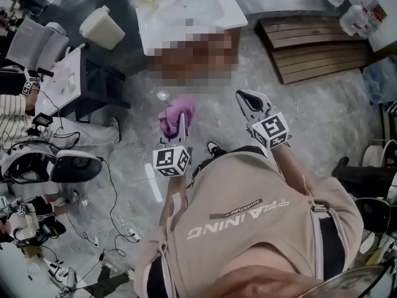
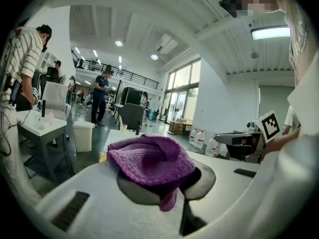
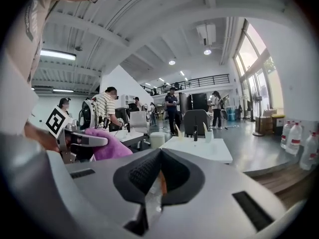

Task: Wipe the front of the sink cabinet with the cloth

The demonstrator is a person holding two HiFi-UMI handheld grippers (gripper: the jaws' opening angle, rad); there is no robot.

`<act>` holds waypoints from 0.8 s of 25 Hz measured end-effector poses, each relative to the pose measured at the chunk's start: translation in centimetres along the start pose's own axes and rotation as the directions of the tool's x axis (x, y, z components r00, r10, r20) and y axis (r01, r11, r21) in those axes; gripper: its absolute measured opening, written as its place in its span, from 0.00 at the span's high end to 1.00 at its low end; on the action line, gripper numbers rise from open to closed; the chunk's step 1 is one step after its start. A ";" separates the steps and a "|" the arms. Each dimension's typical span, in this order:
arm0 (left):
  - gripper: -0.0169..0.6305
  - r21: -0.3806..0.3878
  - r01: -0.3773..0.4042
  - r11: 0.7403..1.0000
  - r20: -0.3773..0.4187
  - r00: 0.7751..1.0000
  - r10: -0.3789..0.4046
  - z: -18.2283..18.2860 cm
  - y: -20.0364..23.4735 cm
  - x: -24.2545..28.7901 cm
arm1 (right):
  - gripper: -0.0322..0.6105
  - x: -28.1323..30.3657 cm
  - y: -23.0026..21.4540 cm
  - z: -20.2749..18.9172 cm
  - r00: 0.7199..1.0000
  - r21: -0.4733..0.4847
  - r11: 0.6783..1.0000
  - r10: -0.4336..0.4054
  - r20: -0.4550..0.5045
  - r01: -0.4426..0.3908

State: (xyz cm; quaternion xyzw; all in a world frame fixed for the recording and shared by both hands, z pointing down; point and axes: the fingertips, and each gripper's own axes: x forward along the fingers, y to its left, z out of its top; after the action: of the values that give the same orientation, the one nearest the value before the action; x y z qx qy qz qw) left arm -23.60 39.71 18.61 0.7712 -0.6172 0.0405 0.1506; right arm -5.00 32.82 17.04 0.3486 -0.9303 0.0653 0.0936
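The sink cabinet (image 1: 231,10) stands ahead of me, with a white basin top and its front blurred over. A purple cloth (image 1: 177,113) is bunched in my left gripper (image 1: 178,124), which is shut on it and held in the air short of the cabinet. In the left gripper view the cloth (image 2: 149,158) covers the jaw tips. My right gripper (image 1: 245,99) hangs beside it to the right, shut and holding nothing. The right gripper view shows its pads (image 3: 142,171) meeting, the cabinet (image 3: 199,148) beyond and the cloth (image 3: 107,148) at the left.
A wooden pallet (image 1: 316,42) lies on the floor right of the cabinet, with water jugs (image 1: 347,5) behind it. A white bin (image 1: 102,27) stands left of the cabinet. A table (image 1: 62,79), seated people and floor cables (image 1: 111,228) fill the left side.
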 end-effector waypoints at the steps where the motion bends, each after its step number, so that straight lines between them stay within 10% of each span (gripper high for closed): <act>1: 0.90 -0.004 0.006 1.000 -0.003 1.000 -0.006 -0.1 0.7 0.1 | 0.93 0.7 0.5 -0.1 1.000 0.010 1.000 0.000 -0.006 0.000; 20: 0.90 -0.053 0.037 0.998 -0.005 0.999 -0.037 1.4 8.0 4.1 | 0.93 8.5 0.3 0.2 0.996 -0.019 0.999 -0.047 -0.072 0.046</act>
State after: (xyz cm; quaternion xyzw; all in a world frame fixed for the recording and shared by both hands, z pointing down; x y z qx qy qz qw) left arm -30.55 33.90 19.79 0.7781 -0.6031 0.0237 0.1736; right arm -11.49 27.64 18.73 0.3666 -0.9185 0.0677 0.1317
